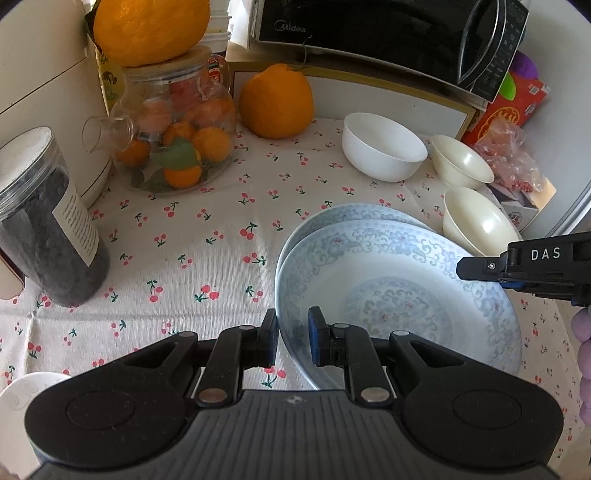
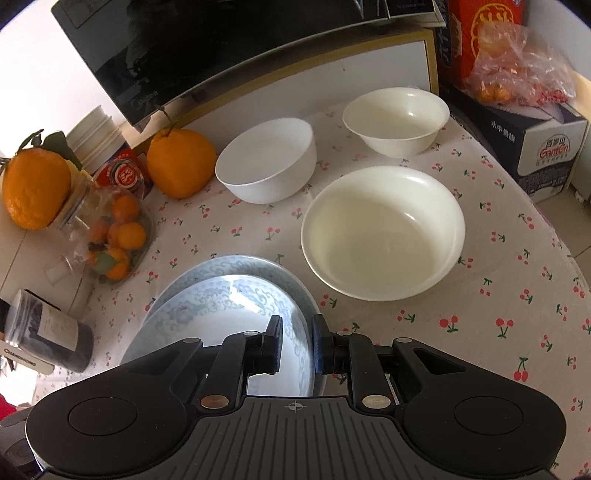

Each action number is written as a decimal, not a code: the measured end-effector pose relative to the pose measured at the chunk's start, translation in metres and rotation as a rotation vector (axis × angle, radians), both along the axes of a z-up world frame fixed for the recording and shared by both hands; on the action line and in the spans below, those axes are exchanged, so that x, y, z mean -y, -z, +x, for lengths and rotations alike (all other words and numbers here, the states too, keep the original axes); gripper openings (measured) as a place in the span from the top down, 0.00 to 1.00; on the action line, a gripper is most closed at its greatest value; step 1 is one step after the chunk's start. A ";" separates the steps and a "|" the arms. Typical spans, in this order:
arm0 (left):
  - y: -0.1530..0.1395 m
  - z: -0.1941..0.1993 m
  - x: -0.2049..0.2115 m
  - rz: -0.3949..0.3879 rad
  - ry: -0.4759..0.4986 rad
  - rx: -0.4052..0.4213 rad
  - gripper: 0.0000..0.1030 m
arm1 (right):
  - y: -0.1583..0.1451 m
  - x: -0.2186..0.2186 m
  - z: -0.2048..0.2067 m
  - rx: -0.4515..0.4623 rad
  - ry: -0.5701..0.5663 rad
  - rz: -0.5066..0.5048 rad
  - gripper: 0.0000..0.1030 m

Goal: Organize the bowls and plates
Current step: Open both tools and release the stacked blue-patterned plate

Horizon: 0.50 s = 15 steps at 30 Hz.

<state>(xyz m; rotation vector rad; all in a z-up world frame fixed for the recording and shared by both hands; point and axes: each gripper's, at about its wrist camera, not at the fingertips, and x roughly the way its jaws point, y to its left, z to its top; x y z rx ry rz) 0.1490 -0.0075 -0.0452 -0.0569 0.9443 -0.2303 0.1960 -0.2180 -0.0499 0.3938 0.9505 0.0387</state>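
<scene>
Both grippers, left (image 1: 293,338) and right (image 2: 297,343), clench rims of blue-patterned porcelain plate (image 1: 399,280); black "Midea" microwave (image 1: 369,33) beyond fingers.

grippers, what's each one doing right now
left gripper: shut on the rim of the upper blue-patterned porcelain plate
right gripper: shut on the same plate's opposite rim
</scene>
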 end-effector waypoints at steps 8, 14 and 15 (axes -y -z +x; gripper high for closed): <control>0.002 -0.002 0.004 0.031 0.003 0.031 0.86 | 0.000 -0.001 0.000 0.018 0.006 -0.030 0.84; 0.002 -0.001 0.005 0.044 0.004 0.035 0.86 | -0.001 -0.004 -0.001 0.025 -0.020 -0.070 0.84; 0.003 -0.001 0.006 0.046 0.004 0.035 0.86 | -0.001 -0.005 -0.001 0.023 -0.023 -0.079 0.84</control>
